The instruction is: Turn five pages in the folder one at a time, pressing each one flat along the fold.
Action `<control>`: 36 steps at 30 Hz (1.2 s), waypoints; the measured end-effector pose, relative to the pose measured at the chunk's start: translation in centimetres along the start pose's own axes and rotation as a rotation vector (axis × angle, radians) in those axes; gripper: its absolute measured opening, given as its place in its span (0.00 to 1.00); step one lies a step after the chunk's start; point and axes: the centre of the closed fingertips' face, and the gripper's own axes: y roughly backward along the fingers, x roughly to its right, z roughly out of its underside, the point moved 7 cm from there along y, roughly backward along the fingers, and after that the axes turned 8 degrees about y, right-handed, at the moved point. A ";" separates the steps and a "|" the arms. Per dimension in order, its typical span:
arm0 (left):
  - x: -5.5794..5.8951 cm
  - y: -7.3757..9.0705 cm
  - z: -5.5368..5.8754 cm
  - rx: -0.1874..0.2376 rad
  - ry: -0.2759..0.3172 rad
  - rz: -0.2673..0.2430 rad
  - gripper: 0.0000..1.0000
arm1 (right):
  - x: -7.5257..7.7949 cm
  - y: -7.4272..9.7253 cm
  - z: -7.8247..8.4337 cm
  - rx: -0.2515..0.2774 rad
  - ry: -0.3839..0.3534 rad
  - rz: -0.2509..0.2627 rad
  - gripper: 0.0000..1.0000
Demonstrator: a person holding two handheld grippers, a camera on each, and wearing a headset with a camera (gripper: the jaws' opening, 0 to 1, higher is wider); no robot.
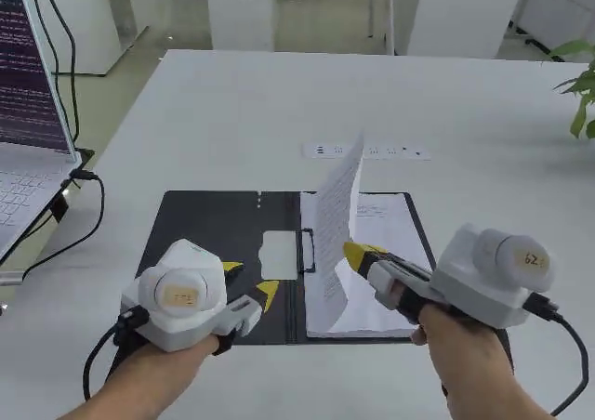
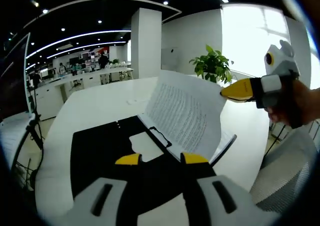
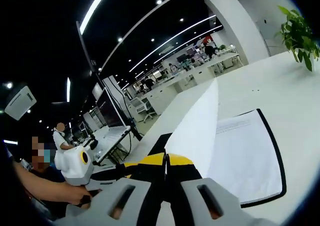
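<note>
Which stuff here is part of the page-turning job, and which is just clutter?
Job: folder; lifted page, pinched by right gripper; page stack; left gripper, open over the left cover.
Clutter: laptop; cable; socket strip; plant.

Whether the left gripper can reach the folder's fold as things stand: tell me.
Probably yes. The left gripper is open over the bare left half of the folder, with nothing between it and the fold; the right gripper holds the lifted page upright beyond it.
</note>
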 end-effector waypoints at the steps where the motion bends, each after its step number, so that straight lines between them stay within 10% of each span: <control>1: -0.5 0.5 -0.1 0.008 0.007 -0.010 0.29 | -0.6 -0.6 0.1 -0.013 0.015 -0.013 0.00; 12: -4.4 4.0 -0.4 0.057 0.051 -0.085 0.28 | -4.3 -5.3 2.5 -0.105 0.109 -0.082 0.00; 36: -7.6 7.9 1.6 0.052 0.098 -0.164 0.27 | -7.8 -12.3 10.7 -0.381 0.273 -0.153 0.00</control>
